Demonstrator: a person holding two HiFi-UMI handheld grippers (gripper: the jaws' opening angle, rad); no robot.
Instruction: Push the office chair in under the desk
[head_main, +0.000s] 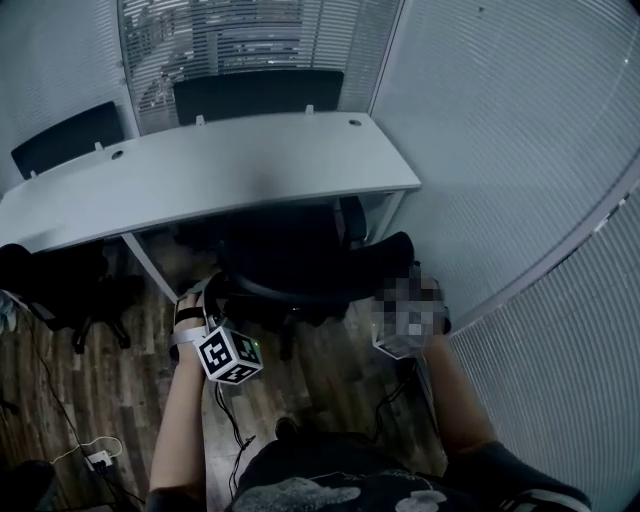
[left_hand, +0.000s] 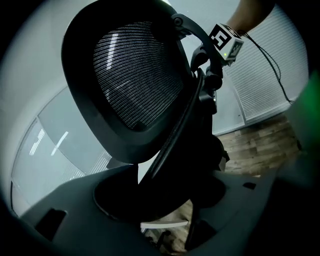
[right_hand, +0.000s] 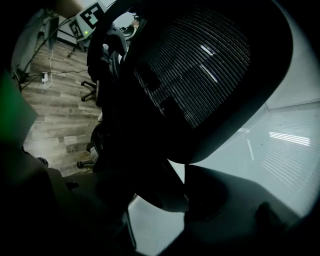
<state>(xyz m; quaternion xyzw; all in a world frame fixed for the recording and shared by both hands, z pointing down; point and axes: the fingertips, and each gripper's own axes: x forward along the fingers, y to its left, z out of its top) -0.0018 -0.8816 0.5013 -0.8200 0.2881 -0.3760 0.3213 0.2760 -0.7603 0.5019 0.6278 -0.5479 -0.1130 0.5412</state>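
Seen from above, past the person's forearms, two grippers flank a black chair (head_main: 300, 262). The left gripper (left_hand: 160, 200) sits at the chair's 7 o'clock and the right gripper (right_hand: 160, 200) at its 4 o'clock. Each one's own view looks up at the backrest (left_hand: 131, 75) from close by. In both, the jaws stand wide with the backrest's thick lower rim between them, and they appear clamped on it.

The chair stands on a wood floor (head_main: 110, 390), straight ahead at 12 o'clock. Its front is in shadow beneath the edge of the pale desk (head_main: 200, 170), while the backrest stands clear of that edge, nearest the person. Two more dark chairs (head_main: 258, 95) stand beyond the desk, at 11 and 12 o'clock.

The chair probably rolls easily on its base, though it carries some weight and is likely to swivel if pushed on one side only. The mesh looks soft and would give under pressure, and the rim looks stiff. The rim, held low on both sides, is the sound place to take hold. An even push from both grippers should keep the chair straight.
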